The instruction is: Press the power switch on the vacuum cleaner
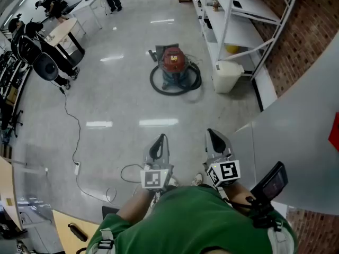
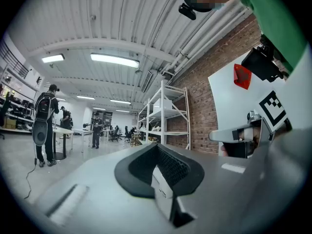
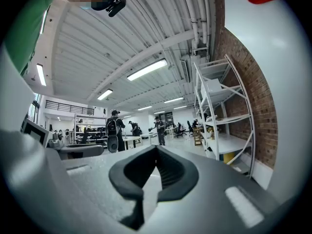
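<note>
The vacuum cleaner [image 1: 174, 63], a red-topped canister with a black hose coiled round its base, stands on the shiny floor several steps ahead of me. It does not show in either gripper view. My left gripper [image 1: 160, 139] [image 2: 157, 146] and right gripper [image 1: 211, 134] [image 3: 156, 148] are held close to my chest, side by side, well short of the vacuum. On each, the jaws stand together with nothing between them. Both gripper cameras look level across the hall and up at the ceiling.
A white bin [image 1: 228, 75] stands right of the vacuum, at the foot of white shelving [image 1: 233, 15] along the brick wall. A thin cable [image 1: 74, 142] trails over the floor at left. People [image 1: 32, 46] stand by a round table at far left. A large white panel [image 1: 302, 115] rises on my right.
</note>
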Demonstrator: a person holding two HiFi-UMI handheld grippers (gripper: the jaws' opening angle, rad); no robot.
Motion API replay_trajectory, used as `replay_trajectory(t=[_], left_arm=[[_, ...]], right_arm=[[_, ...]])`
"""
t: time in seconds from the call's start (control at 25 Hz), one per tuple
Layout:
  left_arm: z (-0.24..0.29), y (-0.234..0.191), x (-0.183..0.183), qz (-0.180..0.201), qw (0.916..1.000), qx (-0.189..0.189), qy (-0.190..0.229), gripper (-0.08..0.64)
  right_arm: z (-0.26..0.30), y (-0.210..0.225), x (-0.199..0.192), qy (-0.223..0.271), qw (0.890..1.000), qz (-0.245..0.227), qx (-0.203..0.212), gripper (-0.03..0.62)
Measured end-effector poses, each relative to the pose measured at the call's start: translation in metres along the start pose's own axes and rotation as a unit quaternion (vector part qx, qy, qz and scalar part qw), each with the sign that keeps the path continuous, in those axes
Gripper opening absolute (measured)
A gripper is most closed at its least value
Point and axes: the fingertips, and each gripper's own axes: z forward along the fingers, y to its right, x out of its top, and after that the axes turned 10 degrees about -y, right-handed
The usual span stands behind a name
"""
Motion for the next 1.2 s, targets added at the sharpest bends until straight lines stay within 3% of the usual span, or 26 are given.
replay_trajectory(t=[0.52,1.2], left_arm=[[0.011,0.015,0.002,-0.002,0.9998,0.015,-0.009,0.008],[0.025,0.026,-0.006,0.011,0.9980,0.061,0.009,0.008]], right_arm=[[-0.003,0.022,0.001,0.002,1.000,0.007,0.012,0.003],[0.003,0.061,-0.004,0.001,1.000,0.009,0.030,0.003]])
